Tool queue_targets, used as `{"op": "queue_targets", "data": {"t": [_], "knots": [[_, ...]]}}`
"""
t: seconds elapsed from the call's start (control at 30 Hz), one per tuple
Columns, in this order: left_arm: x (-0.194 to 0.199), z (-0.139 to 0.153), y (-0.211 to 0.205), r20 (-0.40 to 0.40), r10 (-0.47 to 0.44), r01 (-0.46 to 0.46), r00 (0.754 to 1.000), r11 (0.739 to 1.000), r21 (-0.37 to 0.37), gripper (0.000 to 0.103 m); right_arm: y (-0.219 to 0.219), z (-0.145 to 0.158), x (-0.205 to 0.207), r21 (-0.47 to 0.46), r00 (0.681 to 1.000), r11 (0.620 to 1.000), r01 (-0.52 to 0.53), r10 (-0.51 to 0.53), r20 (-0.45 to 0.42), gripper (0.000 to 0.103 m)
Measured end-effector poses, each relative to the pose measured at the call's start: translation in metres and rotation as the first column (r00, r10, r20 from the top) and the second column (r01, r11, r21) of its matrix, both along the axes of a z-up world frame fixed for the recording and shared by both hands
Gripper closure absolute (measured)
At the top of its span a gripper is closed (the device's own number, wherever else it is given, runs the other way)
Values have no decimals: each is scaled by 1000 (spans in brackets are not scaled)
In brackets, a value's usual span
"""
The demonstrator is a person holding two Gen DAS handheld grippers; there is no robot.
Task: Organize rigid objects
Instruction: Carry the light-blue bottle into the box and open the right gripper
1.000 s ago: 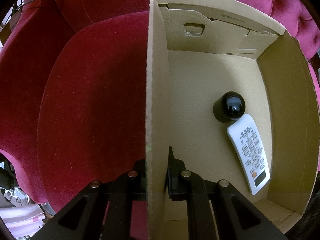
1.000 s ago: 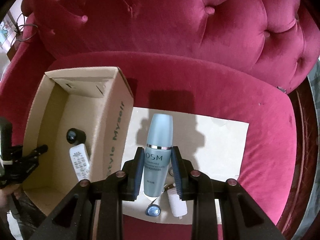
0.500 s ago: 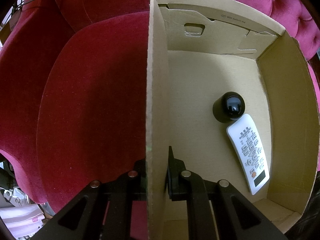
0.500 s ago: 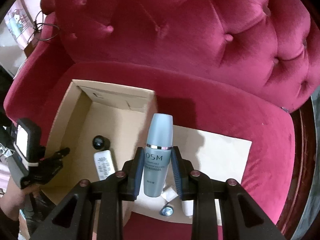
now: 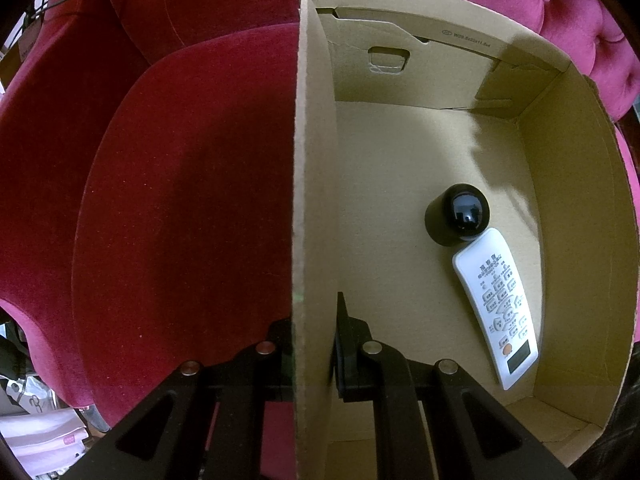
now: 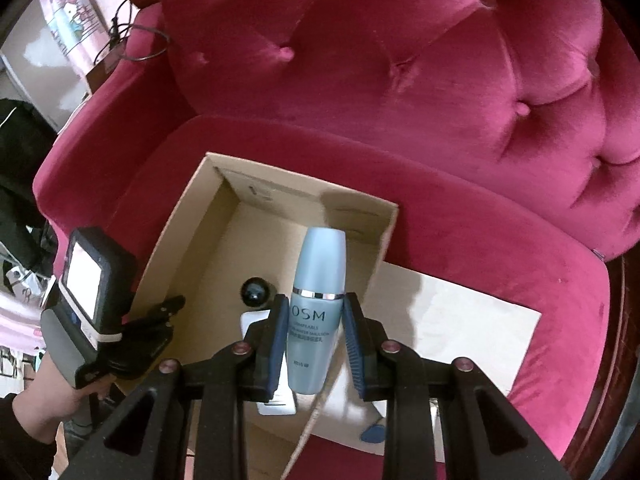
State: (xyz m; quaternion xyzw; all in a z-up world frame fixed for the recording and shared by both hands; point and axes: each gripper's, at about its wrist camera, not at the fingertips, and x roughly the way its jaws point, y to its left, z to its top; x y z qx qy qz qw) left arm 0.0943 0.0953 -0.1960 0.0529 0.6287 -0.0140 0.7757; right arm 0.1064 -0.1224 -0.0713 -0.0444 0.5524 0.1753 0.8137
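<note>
An open cardboard box (image 5: 576,208) (image 6: 188,224) sits on a red velvet sofa. Inside lie a black round-topped jar (image 5: 460,216) (image 6: 255,291) and a white remote control (image 5: 500,308) (image 6: 252,320), touching end to end. My left gripper (image 5: 314,336) (image 6: 160,312) is shut on the box's left wall (image 5: 312,200), one finger inside and one outside. My right gripper (image 6: 316,340) is shut on a pale blue lotion bottle (image 6: 318,304) marked "OSM", held in the air over the box's right wall.
A brown paper sheet (image 6: 460,316) lies on the seat cushion (image 6: 480,232) right of the box, with a small blue cap (image 6: 374,434) and a white item partly hidden by my fingers. The tufted backrest (image 6: 400,48) rises behind. A person's hand (image 6: 52,392) holds the left gripper.
My right gripper has carried the blue bottle up and to the left, from over the paper sheet to over the box. The left gripper and the box have not moved.
</note>
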Motion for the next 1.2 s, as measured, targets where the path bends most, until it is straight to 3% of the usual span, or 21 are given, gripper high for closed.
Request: {"op": "queue_targets", "data": {"t": [0.6,1.2], "knots": [[1,1,1,1,2,-2,1000,1000,-7,91,48,-52,9,-42,995,996,-79,75,-72,75],[1,1,2,3,2,-2,1000,1000,-9,91,64,-109,35,-111,989,992,-61,45,-144,75]]}}
